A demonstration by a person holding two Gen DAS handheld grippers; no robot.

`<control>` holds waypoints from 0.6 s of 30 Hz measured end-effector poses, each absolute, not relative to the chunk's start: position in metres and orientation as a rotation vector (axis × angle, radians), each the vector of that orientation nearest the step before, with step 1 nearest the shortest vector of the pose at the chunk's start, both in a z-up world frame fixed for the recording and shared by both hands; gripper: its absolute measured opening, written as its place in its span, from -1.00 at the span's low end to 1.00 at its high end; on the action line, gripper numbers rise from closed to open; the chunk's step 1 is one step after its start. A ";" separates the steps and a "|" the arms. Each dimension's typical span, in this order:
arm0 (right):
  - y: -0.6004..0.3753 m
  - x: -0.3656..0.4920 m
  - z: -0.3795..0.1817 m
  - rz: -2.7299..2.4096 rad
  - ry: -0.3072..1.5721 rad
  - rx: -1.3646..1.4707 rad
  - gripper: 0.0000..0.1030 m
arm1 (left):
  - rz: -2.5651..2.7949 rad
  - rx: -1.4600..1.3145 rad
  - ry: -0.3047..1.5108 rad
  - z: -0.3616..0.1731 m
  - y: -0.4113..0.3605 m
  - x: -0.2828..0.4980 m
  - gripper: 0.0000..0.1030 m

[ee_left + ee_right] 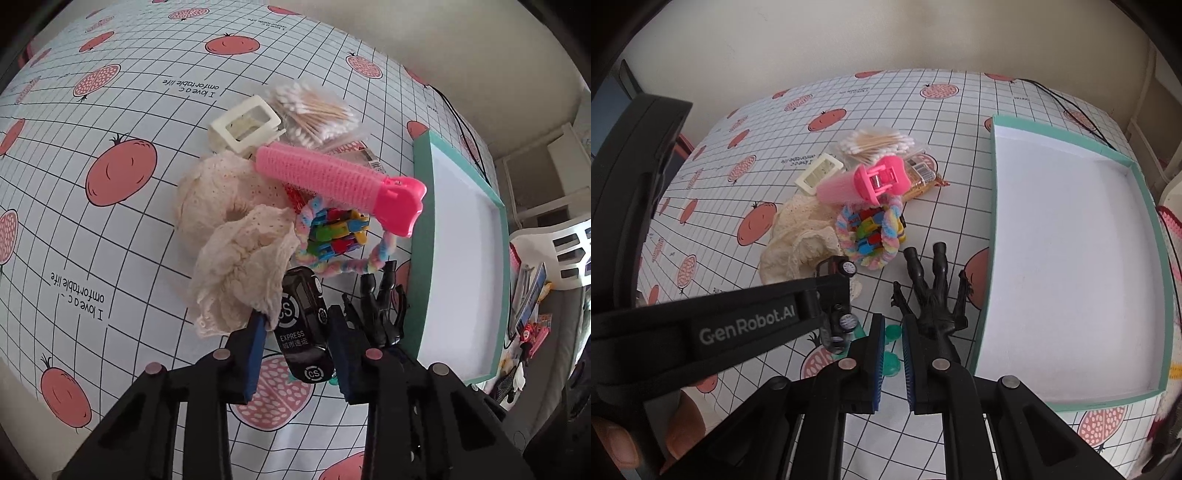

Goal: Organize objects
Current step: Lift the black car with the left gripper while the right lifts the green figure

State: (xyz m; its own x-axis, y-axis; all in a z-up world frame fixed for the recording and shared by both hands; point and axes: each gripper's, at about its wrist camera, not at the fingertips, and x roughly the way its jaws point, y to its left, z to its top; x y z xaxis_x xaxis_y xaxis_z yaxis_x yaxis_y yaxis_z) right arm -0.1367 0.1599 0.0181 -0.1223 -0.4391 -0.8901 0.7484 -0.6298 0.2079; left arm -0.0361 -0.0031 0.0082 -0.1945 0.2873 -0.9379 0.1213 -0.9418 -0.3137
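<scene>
In the left wrist view my left gripper (297,315) is shut on a black toy car (303,332) marked "EXPRESS", a blue pad against each side. The right wrist view shows that gripper (836,295) from the side, with the car's wheels (848,268) showing. My right gripper (891,326) is shut with nothing between its pads. It points down just left of a black toy figure (934,295) that lies beside the open teal box (991,221). Behind are a pink hair roller (332,177), a pastel fuzzy ring (890,236) around colourful clips (336,232), and cream lace cloth (229,229).
A cream hair claw (243,125), a bag of cotton swabs (314,110) and a snack packet (923,177) lie at the back of the pile. Green round pieces (890,363) sit under the right gripper. A black cable (1063,103) runs behind the box. Fingers (613,443) show lower left.
</scene>
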 end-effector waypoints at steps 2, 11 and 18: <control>0.162 -0.139 0.020 -1.856 0.355 1.323 -0.80 | 2.312 -1.914 -0.497 0.010 -0.003 -0.038 -0.57; 0.171 -0.149 0.019 -1.884 0.320 1.351 -0.80 | 2.317 -1.909 -0.573 0.008 -0.015 -0.043 -0.89; 0.173 -0.149 0.016 -1.869 0.327 1.363 -0.80 | 2.318 -1.889 -0.567 0.007 -0.010 -0.044 -0.82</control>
